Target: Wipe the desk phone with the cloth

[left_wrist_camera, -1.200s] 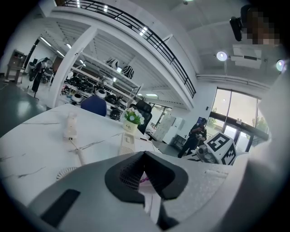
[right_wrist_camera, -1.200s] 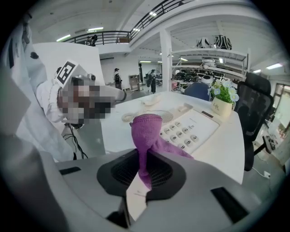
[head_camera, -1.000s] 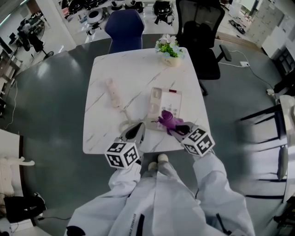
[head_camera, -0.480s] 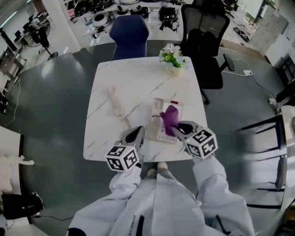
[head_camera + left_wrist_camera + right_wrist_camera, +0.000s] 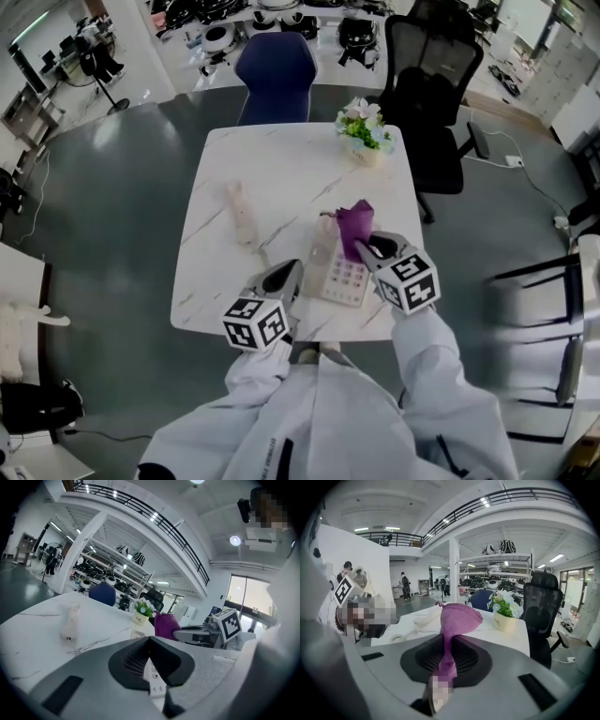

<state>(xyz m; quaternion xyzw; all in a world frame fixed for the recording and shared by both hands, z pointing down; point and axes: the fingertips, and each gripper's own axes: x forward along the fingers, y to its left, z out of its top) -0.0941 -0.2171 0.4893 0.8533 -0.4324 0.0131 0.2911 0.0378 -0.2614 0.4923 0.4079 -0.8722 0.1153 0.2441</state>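
A white marble desk fills the middle of the head view, with a blue chair and a black chair at its far side. On the near half of the desk, to the right, lies the phone, its keypad facing up. Its handset lies off the cradle, well to the left of it, and the cord trails back toward the phone. A small pot of flowers stands at the far right corner. The right gripper hangs over the right side of the phone; its jaws are pressed together on the lower end of the purple cloth. The rest of the cloth bunches up ahead of the jaw tips, above the far end of the phone. Whether the cloth touches the phone cannot be told. The left gripper sits low at the near left corner of the phone. Its jaw tips meet with nothing held between them, and a strip of keypad shows through the slit behind them.
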